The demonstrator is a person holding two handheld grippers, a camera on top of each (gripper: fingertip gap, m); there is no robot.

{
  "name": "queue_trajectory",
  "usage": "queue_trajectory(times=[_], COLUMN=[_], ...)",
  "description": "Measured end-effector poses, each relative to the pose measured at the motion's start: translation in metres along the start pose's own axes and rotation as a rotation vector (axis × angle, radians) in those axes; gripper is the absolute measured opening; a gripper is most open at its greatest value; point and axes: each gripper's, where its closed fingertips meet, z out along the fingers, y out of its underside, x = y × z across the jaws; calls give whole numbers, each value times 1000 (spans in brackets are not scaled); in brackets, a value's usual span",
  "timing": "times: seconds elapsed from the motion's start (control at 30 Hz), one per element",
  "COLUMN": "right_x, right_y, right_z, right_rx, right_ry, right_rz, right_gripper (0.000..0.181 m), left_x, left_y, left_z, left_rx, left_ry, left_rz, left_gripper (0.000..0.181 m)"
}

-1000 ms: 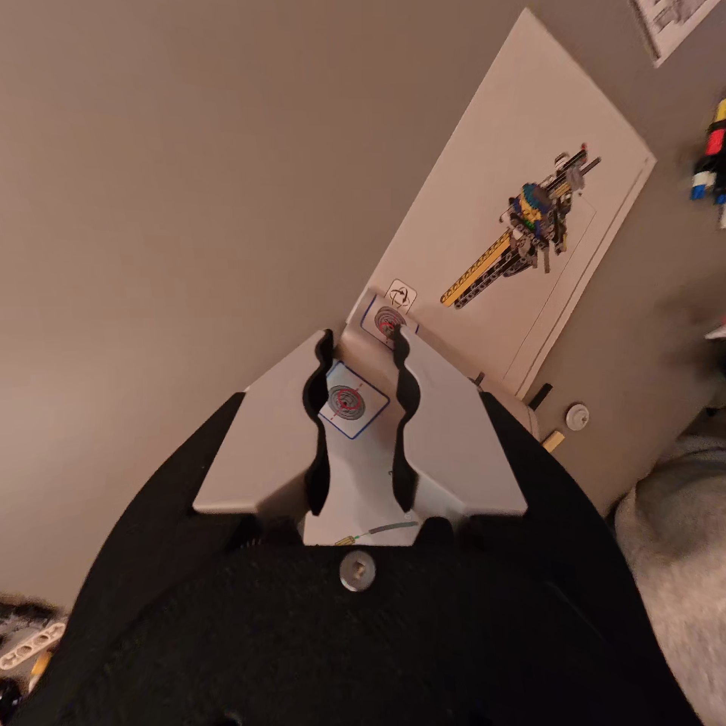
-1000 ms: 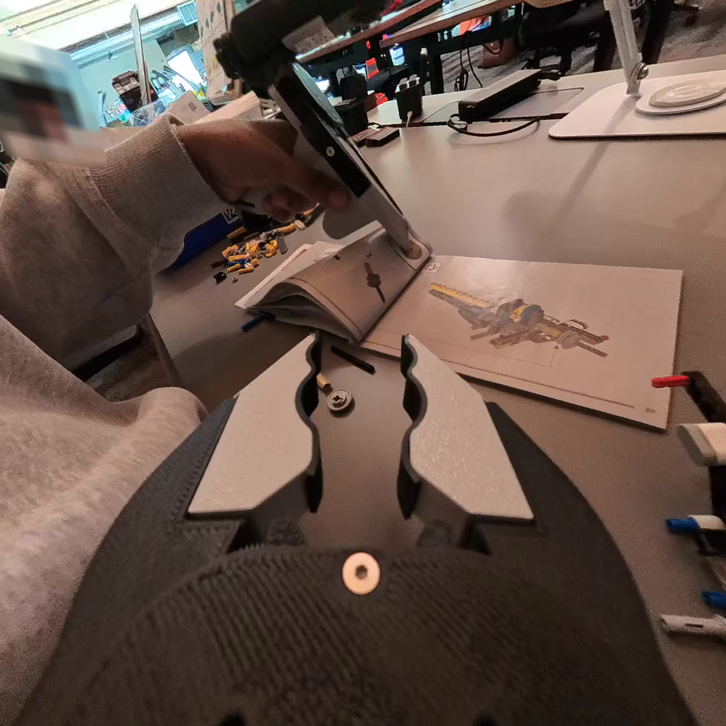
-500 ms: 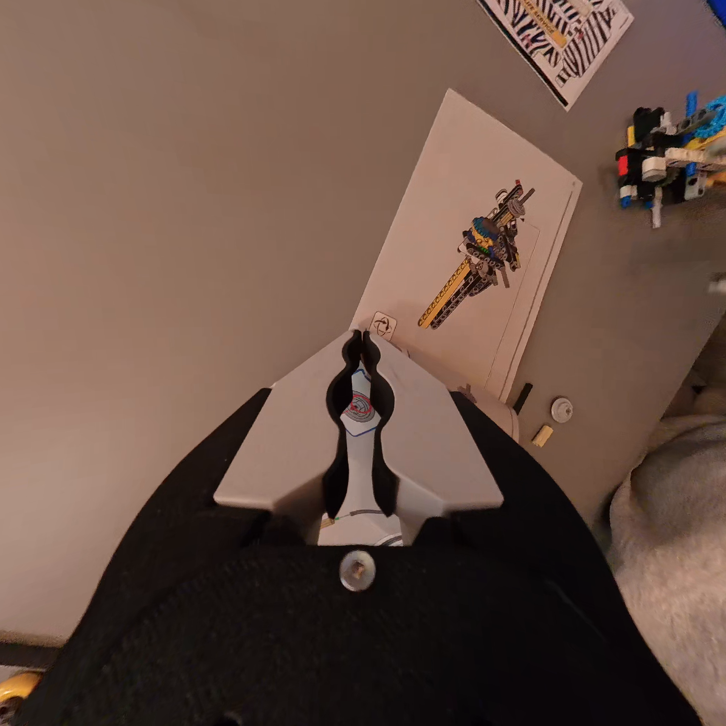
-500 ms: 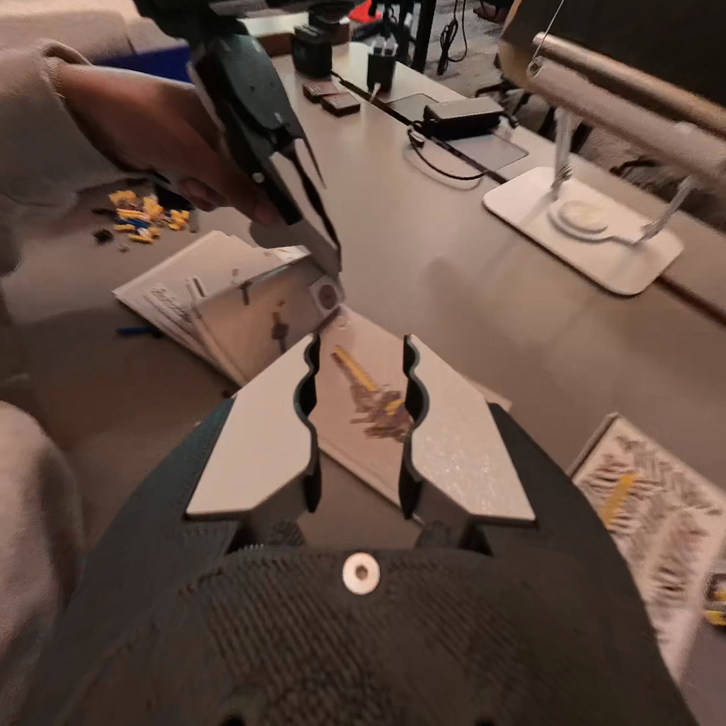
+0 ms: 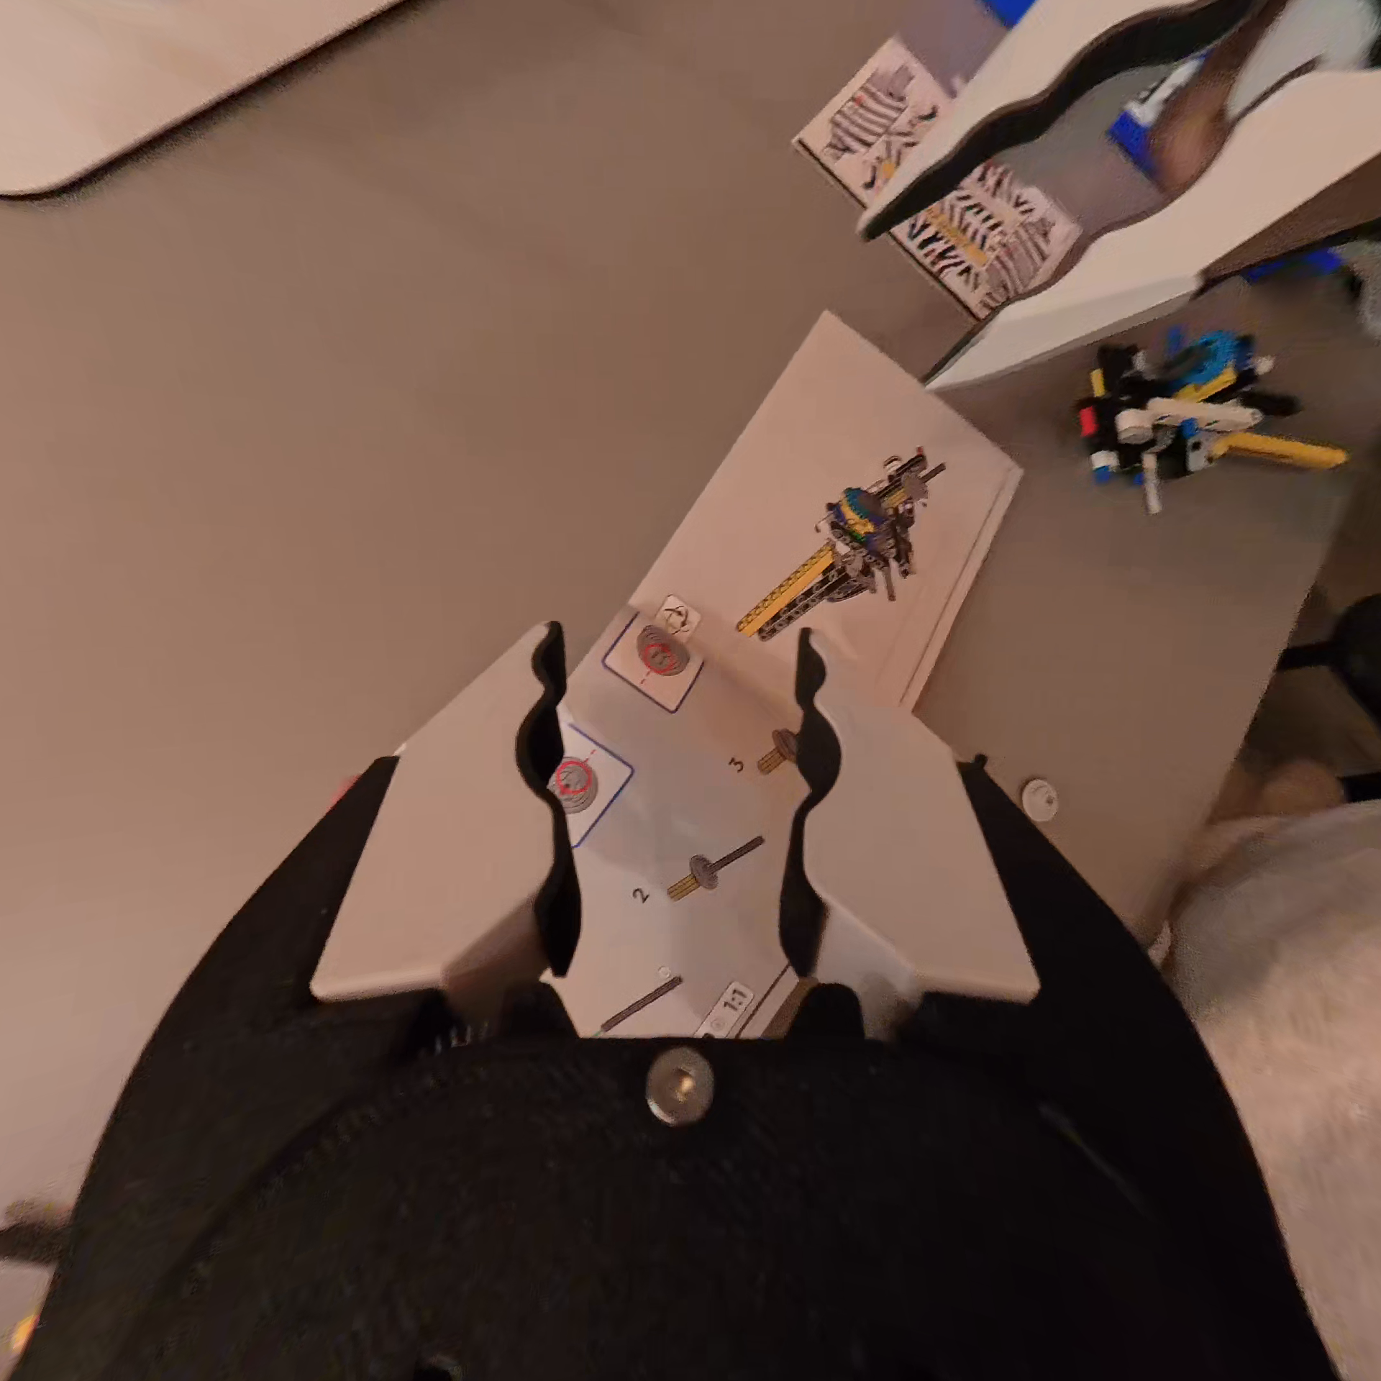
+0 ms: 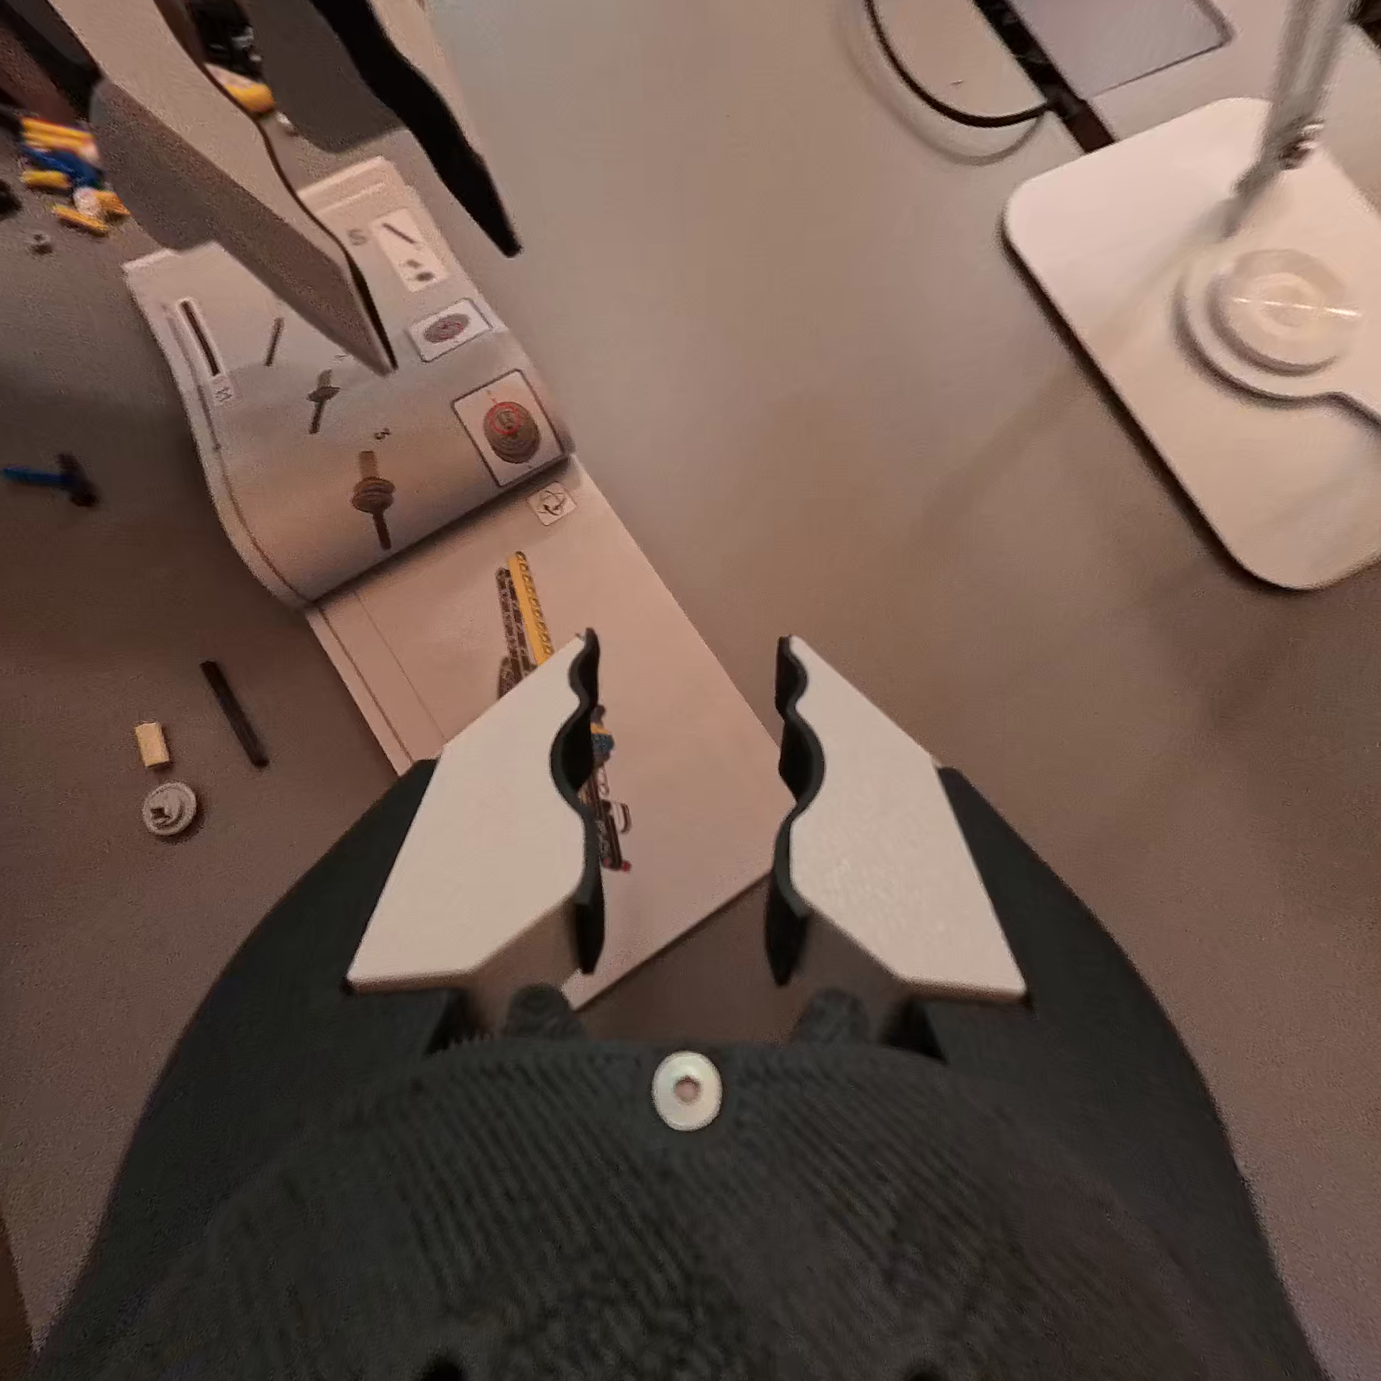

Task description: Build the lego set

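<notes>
The open instruction booklet [image 5: 844,478] lies on the grey table; it also shows in the right wrist view [image 6: 418,478]. My left gripper [image 5: 678,639] is open and empty, just above the booklet's left page. My right gripper [image 6: 686,644] is open and empty, above the right page with the model picture. The partly built lego model [image 5: 1181,426], black, white, blue and yellow, lies to the right of the booklet. A black axle [image 6: 233,714], a tan bush [image 6: 152,743] and a grey round piece [image 6: 170,808] lie beside the booklet.
A striped sticker sheet [image 5: 934,187] lies beyond the booklet. A white stand base [image 6: 1233,336] with a cable [image 6: 934,97] stands at the far right. A pile of loose pieces [image 6: 60,172] lies at the far left. A blue-and-black piece [image 6: 60,478] lies left of the booklet.
My left gripper, shut on a booklet page half a second ago, has opened and let it go. My right gripper has swung in over the booklet and now looks down on it.
</notes>
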Motion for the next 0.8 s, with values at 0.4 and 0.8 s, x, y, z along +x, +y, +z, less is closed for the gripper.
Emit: queue_trajectory(times=[0.4, 0.8], right_x=[-49, -76], right_y=[-29, -31], right_z=[98, 120], right_rx=[-117, -302], right_ry=[-352, -688], right_rz=[-240, 36], right_gripper=[59, 35], left_x=[-47, -52], left_y=[65, 69], left_z=[26, 21], left_rx=[-209, -127], left_ry=[-272, -271], left_rz=[8, -29], left_gripper=[52, 49])
